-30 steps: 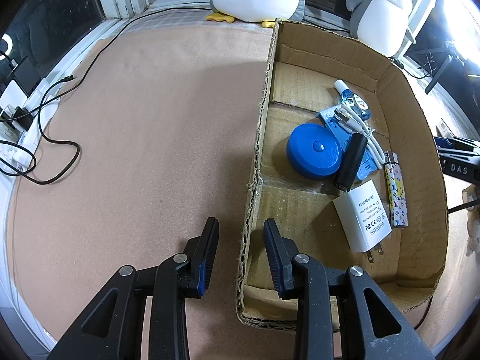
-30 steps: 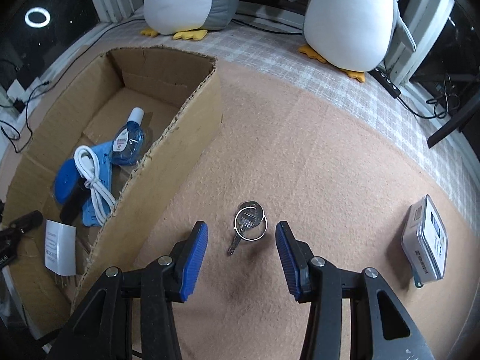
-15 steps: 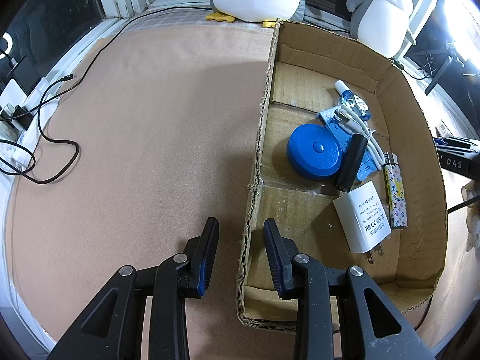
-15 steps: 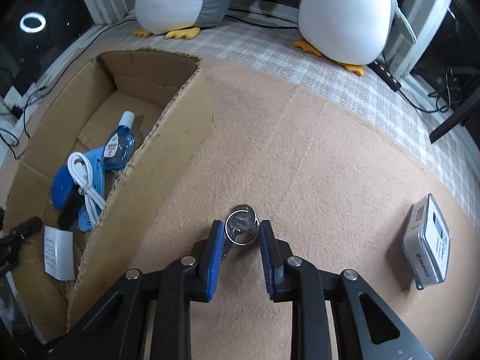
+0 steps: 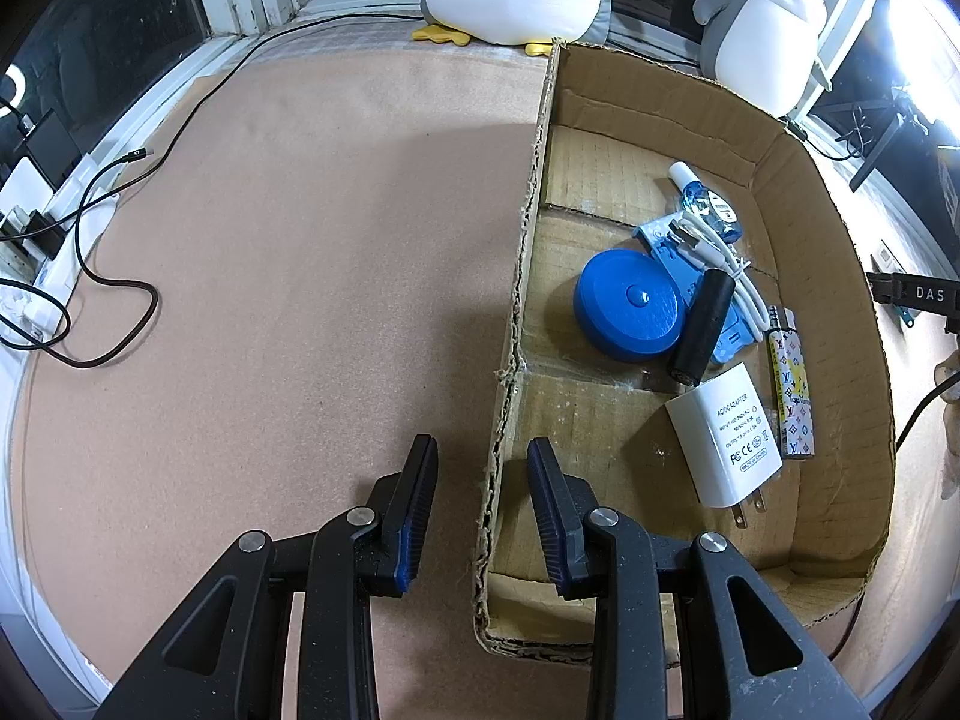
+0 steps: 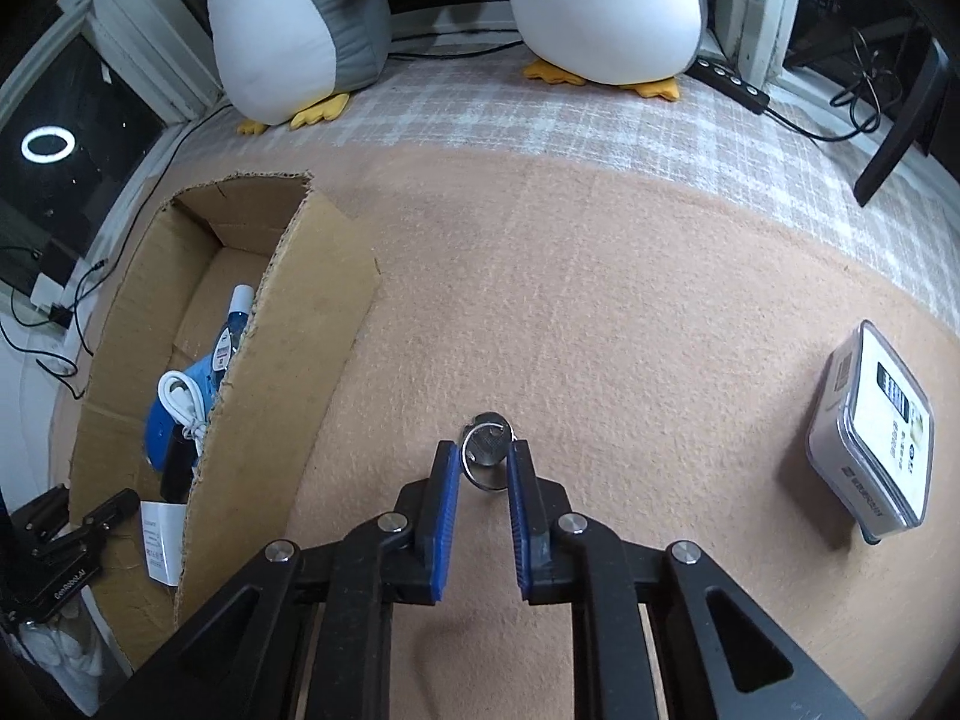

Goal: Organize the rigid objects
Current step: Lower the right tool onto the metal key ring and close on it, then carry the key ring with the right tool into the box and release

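The keys on their ring sit pinched between the blue pads of my right claw, whose jaws have just been closing on them; the blades hide behind the ring, so I cannot count them. They hang over the tan mat, near its front edge, right of the cardboard box. My left claw straddles the box's left wall, jaws as near together as they get, pads apparently not touching it. The wall cuts off the white cable.
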